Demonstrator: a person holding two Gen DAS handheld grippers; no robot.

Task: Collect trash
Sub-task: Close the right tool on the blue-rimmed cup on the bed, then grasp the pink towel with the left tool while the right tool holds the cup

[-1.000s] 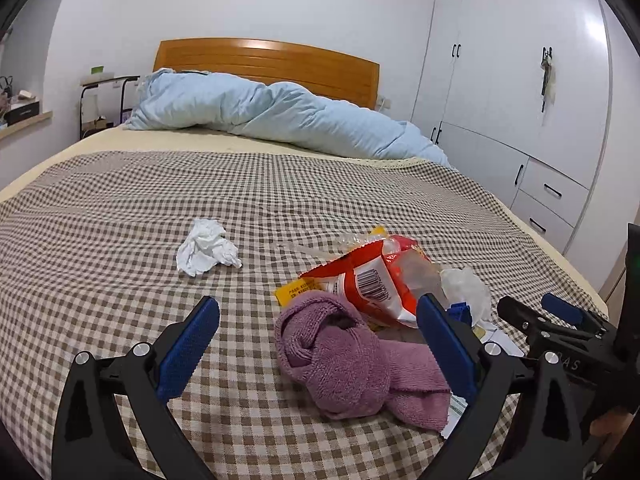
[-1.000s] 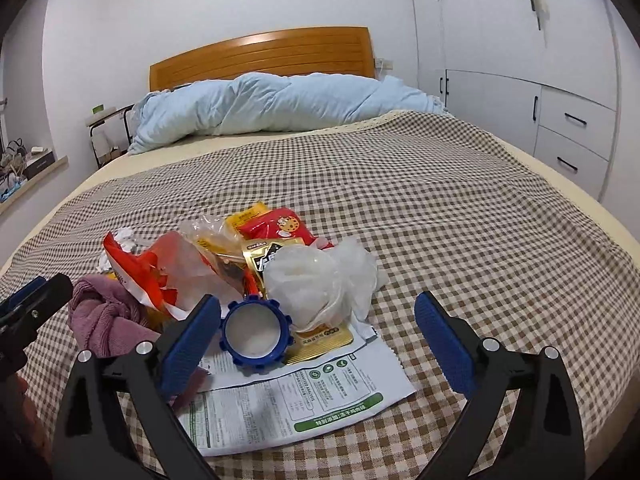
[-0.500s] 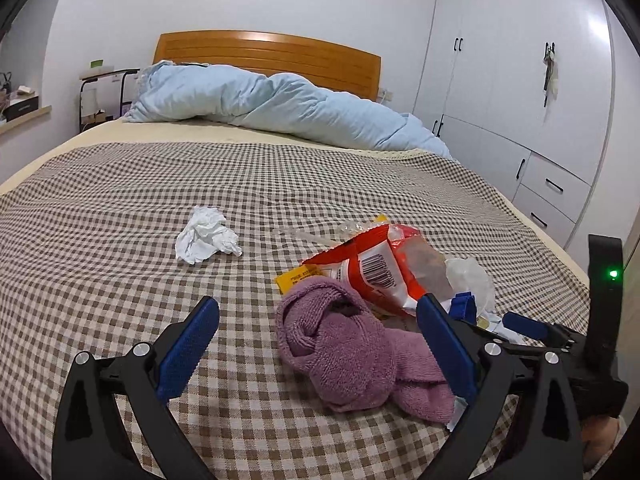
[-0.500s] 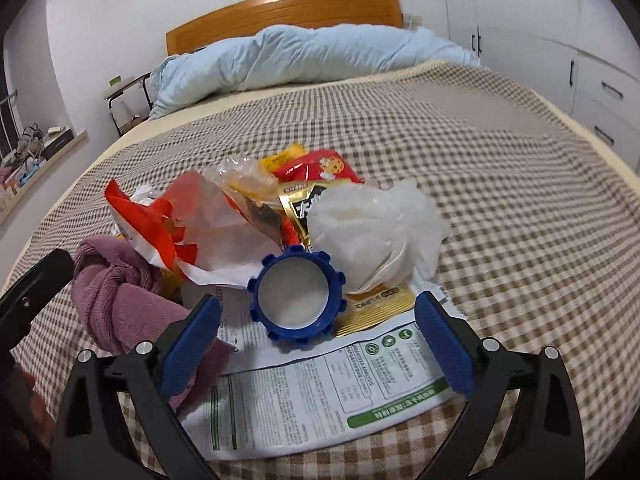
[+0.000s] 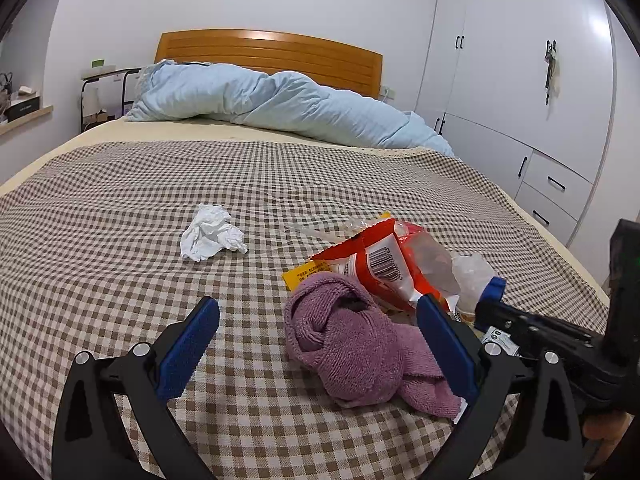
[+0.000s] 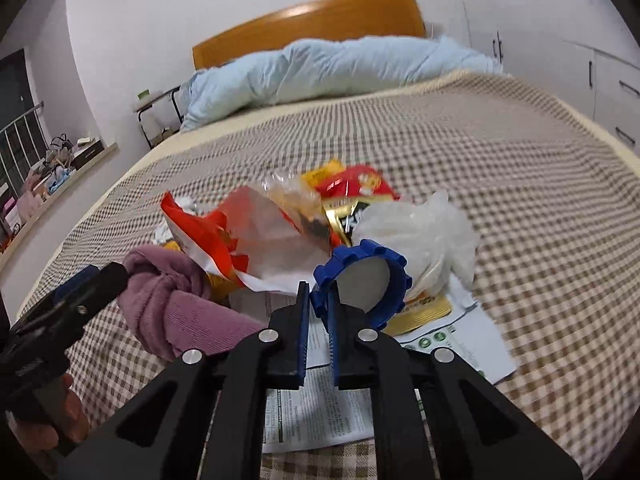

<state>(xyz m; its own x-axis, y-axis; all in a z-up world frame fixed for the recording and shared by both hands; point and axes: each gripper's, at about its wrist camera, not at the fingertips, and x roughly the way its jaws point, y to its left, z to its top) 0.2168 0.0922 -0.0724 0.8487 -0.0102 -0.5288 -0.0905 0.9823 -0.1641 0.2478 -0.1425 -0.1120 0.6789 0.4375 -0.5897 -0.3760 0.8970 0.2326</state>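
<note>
A trash pile lies on the checked bed cover (image 5: pixel 120 248): a red snack bag (image 5: pixel 384 264) (image 6: pixel 240 240), a white plastic bag (image 6: pixel 420 232), a gold wrapper (image 6: pixel 424 308), a printed leaflet (image 6: pixel 452 344) and a crumpled tissue (image 5: pixel 210 232) off to the left. My right gripper (image 6: pixel 318 300) is shut on the rim of a blue toothed ring lid (image 6: pixel 364 280) and tilts it up off the leaflet. My left gripper (image 5: pixel 318 344) is open and empty, low over the bed, with a purple towel (image 5: pixel 360 344) between its fingers.
A light blue duvet (image 5: pixel 280 108) lies bunched at the wooden headboard (image 5: pixel 268 52). White wardrobes and drawers (image 5: pixel 520 120) stand to the right of the bed. A side table (image 5: pixel 104 92) and a cluttered sill (image 6: pixel 52 164) are at the left.
My right gripper moved forward and closed on the blue ring lid, tipping it up. My left gripper stayed open and shifted only slightly.
</note>
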